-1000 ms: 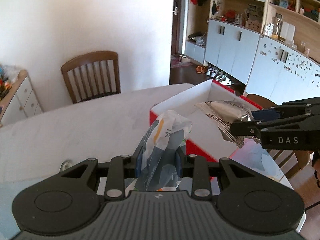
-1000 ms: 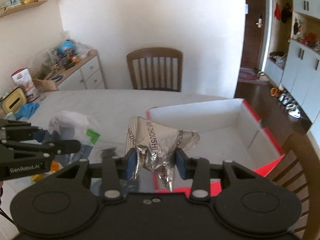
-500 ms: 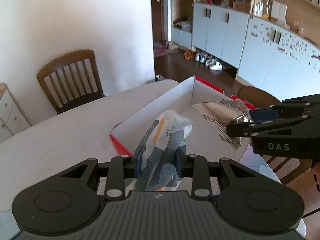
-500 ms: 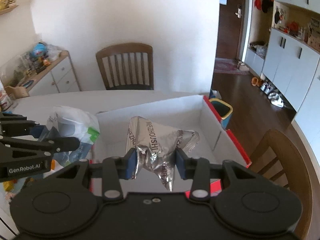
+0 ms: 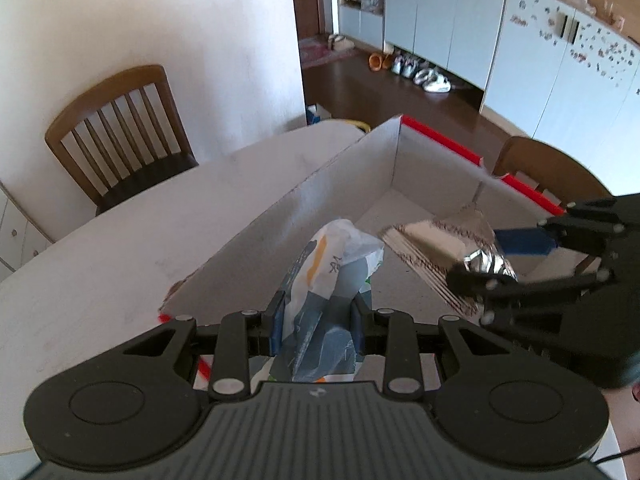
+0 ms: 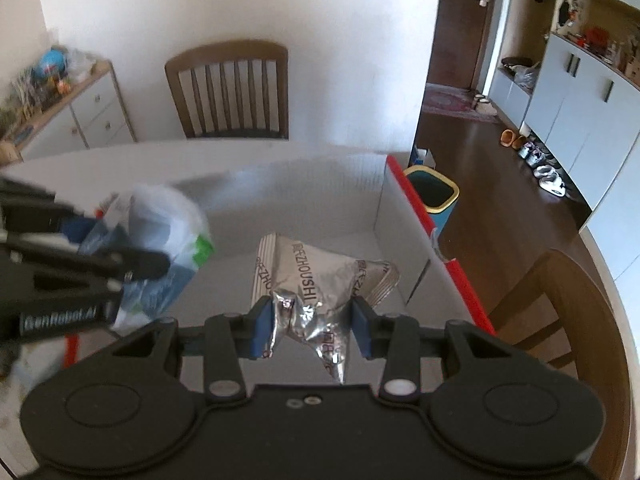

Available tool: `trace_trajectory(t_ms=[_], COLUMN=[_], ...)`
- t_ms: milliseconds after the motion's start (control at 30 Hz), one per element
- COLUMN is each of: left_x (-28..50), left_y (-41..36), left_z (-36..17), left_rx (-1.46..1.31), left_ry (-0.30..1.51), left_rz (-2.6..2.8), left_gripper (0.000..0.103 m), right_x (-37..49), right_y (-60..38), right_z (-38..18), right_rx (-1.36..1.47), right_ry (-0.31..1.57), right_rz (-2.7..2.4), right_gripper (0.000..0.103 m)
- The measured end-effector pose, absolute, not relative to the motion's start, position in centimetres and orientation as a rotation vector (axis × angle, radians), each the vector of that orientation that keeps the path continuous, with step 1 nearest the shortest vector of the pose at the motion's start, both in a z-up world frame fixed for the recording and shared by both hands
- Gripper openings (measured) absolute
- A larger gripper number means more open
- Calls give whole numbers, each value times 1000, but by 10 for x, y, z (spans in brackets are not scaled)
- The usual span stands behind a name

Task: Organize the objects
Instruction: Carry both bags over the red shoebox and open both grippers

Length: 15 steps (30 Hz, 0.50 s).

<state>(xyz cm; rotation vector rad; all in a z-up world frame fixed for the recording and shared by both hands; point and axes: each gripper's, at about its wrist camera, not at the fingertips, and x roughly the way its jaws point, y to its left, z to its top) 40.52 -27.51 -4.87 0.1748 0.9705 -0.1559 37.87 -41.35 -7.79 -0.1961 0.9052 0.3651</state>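
Note:
My left gripper (image 5: 318, 326) is shut on a white and grey-blue plastic snack bag (image 5: 332, 280) and holds it over the open cardboard box (image 5: 320, 188), red outside and white inside. My right gripper (image 6: 312, 330) is shut on a crumpled silver foil packet (image 6: 312, 280), also held over the box interior (image 6: 320, 184). In the left wrist view the right gripper (image 5: 520, 256) and foil packet (image 5: 440, 248) sit to the right. In the right wrist view the left gripper (image 6: 104, 256) and its bag (image 6: 168, 236) sit to the left.
The box stands on a pale table (image 5: 100, 240). A wooden chair (image 5: 120, 132) stands behind the table and another (image 6: 568, 320) at the right. A yellow-rimmed bin (image 6: 432, 192) stands on the floor beyond the box. A sideboard (image 6: 60, 108) lines the left wall.
Both grippers have moved forward with their packets, from in front of the box to over its inside. Both stayed shut on their packets.

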Motion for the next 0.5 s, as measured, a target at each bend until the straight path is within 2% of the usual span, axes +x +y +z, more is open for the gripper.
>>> trace_trajectory(t_ms=[500], left_x=[450], left_y=[-291], left_z=[-109], left_rx=[228], left_ry=[1181], left_rz=[-133], left_gripper=[31], right_x=[384], right_y=[-383], right_z=[-131], right_rx=[-323], right_ry=[1073], right_rz=[428], right_gripper=[41])
